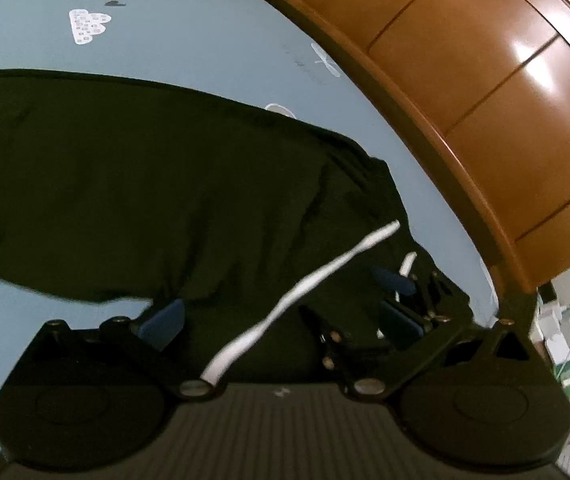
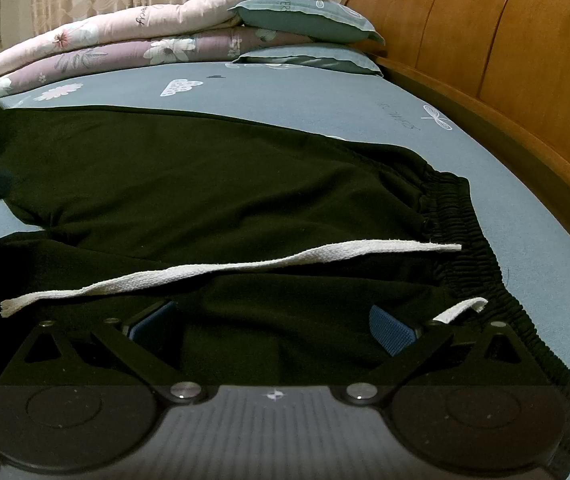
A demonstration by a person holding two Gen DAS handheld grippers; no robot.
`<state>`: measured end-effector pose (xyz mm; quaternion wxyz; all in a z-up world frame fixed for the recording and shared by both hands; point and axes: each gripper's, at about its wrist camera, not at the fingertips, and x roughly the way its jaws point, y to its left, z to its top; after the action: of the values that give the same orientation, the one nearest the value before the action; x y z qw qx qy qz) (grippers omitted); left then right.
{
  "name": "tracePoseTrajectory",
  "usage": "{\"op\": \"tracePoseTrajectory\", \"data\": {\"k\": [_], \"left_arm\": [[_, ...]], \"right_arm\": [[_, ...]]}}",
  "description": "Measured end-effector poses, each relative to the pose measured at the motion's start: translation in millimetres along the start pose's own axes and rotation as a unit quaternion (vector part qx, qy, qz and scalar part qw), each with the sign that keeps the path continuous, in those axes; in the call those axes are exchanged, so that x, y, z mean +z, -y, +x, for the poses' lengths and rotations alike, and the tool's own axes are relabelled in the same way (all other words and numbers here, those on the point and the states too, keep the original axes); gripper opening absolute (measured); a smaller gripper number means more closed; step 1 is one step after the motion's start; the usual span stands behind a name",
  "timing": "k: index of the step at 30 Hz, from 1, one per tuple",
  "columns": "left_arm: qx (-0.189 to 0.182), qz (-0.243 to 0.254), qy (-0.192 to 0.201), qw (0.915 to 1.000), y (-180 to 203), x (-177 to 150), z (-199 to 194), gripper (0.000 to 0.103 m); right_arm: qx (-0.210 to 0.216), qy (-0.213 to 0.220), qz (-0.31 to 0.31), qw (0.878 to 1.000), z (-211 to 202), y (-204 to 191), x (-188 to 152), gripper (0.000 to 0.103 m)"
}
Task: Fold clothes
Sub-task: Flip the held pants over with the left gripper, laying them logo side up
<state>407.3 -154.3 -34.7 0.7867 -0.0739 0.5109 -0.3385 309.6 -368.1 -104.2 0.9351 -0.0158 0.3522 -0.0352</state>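
Black trousers (image 2: 213, 184) lie flat on the bed (image 2: 325, 92), long axis running left from the elastic waistband (image 2: 461, 232). Right claw (image 2: 273, 328), fingers apart and empty, sits nearest the waistband; left claw (image 1: 281, 316), also spread and empty, hovers close beside it, the white drawcord (image 2: 221, 268) lying across the cloth ahead of both.

Left gripper (image 1: 281, 316) gapes (blurred) over black trousers (image 1: 145, 184); white drawstring (image 1: 305, 284) between.
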Motion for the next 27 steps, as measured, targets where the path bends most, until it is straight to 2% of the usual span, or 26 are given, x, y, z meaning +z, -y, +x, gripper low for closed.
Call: {"op": "tracePoseTrajectory", "data": {"k": [5, 7, 11, 17, 21, 24, 27], "left_arm": [[0.006, -0.005, -0.006, 1.0000, 6, -19, -11, 0.102], [0.009, -0.014, -0.007, 0.9998, 3, -26, -4, 0.102], [0.043, -0.036, -0.019, 0.9982, -14, -42, 7, 0.102], [0.063, -0.053, -0.021, 0.9964, -33, -57, 11, 0.102], [0.114, -0.067, -0.006, 0.9913, -46, -50, -9, 0.102], [0.109, -0.053, 0.021, 0.9924, -38, -42, -45, 0.102], [0.134, -0.021, 0.034, 0.9902, -20, -43, -83, 0.102]], "right_arm": [[0.000, 0.000, 0.001, 1.000, 0, 0, 0, 0.103], [-0.001, 0.000, 0.000, 1.000, 0, 0, 0, 0.103], [0.000, 0.000, 0.001, 1.000, 0, 0, 0, 0.103], [-0.003, 0.000, -0.001, 1.000, 0, -1, 0, 0.103], [-0.006, 0.000, -0.002, 1.000, -1, -3, 0, 0.103], [-0.007, 0.000, -0.003, 1.000, -1, -4, 0, 0.103], [-0.013, -0.001, -0.005, 1.000, -2, -6, 0, 0.103]]}}
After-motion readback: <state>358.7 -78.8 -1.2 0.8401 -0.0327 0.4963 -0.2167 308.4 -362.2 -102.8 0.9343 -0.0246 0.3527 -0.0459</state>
